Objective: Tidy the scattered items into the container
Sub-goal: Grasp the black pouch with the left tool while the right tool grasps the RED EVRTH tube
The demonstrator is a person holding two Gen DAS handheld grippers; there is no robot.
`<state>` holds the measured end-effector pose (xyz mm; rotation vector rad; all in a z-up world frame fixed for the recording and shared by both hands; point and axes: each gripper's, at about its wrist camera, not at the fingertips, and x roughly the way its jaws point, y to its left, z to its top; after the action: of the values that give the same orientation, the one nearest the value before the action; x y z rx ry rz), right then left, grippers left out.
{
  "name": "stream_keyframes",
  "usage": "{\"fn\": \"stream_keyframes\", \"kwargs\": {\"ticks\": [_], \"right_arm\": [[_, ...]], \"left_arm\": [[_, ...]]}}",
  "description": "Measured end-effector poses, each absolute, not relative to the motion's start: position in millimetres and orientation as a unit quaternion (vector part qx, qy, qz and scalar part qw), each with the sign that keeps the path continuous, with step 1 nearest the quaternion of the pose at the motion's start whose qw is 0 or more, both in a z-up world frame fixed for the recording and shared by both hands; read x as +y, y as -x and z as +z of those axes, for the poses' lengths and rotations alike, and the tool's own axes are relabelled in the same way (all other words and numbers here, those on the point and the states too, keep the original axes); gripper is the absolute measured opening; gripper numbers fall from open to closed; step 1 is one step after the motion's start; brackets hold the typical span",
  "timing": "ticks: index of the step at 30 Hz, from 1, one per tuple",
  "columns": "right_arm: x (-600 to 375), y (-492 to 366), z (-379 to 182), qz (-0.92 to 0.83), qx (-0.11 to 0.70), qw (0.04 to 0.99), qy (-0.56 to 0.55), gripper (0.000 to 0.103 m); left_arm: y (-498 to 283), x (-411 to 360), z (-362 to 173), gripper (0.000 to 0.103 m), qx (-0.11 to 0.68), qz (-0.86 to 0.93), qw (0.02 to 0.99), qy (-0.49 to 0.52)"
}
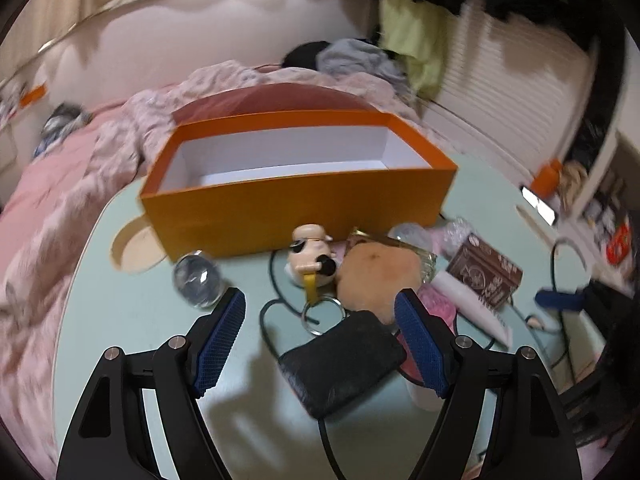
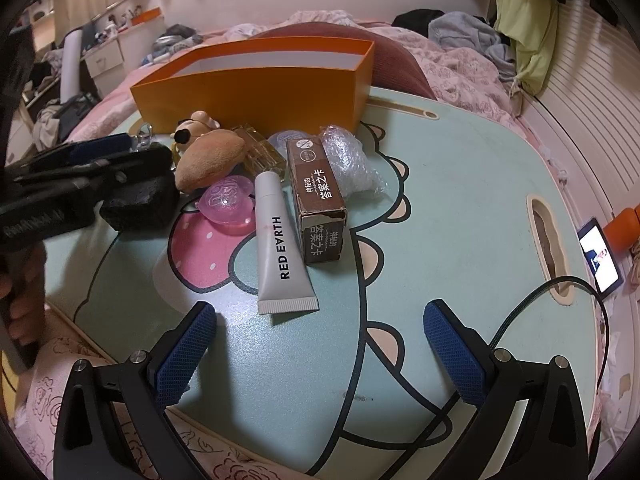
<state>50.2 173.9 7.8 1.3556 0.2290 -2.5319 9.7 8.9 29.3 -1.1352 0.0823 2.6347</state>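
While the orange box is seen standing open at the far side of the bench, the left gripper is held wide open over the black pouch, and the right gripper is held wide open, empty, near the white tube.

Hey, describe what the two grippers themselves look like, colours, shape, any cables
Both look alike. The left gripper and right gripper each have two black, angular arms with triangular cutouts and round silver pivot screws. The fingers carry blue pads with a fine knurled grid texture, slightly curved. A black cable loops over the table beside the right one.
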Motion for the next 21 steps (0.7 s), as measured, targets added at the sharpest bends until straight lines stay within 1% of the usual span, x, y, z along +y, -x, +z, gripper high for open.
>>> {"fn": "stream_keyframes", "kwargs": {"ticks": [3, 6, 8, 10, 14, 17, 19, 20, 21], "right_arm": [[177.6, -50.8, 10.0, -0.875, 0.061, 0.136, -0.461, 0.103], [192.5, -51.0, 15.9, -0.879, -0.001, 0.164, -0.448, 0.103], [202.7, -49.8, 19.0, -0.875, -0.048, 0.197, -0.44, 0.099], [207.5, -47.9, 20.2, -0.87, -0.074, 0.217, -0.437, 0.093], [199.8, -47.9, 21.7, -0.862, -0.07, 0.244, -0.438, 0.086], [188.6, -47.5, 22.4, -0.856, -0.054, 0.263, -0.441, 0.076], [183.7, -46.6, 21.6, -0.853, -0.046, 0.273, -0.442, 0.062], [180.4, -45.6, 20.8, -0.851, -0.041, 0.277, -0.445, 0.06], [177.5, -44.2, 20.0, -0.848, -0.036, 0.281, -0.448, 0.055]], "left_arm": [[-15.9, 16.0, 21.3, 0.077, 0.055, 0.902, 0.152, 0.401], [-28.6, 16.9, 19.8, 0.077, 0.054, 0.904, 0.155, 0.395], [-39.1, 16.9, 24.0, 0.077, 0.044, 0.908, 0.156, 0.386], [-46.4, 18.1, 28.3, 0.077, 0.036, 0.908, 0.172, 0.381], [-53.3, 24.1, 30.7, 0.077, 0.048, 0.905, 0.176, 0.384], [-49.6, 26.4, 28.4, 0.077, 0.061, 0.91, 0.147, 0.382], [-42.0, 25.7, 25.5, 0.077, 0.055, 0.91, 0.132, 0.389], [-38.0, 24.9, 24.1, 0.075, 0.049, 0.91, 0.127, 0.393], [-35.8, 24.0, 22.7, 0.069, 0.045, 0.909, 0.125, 0.396]]}}
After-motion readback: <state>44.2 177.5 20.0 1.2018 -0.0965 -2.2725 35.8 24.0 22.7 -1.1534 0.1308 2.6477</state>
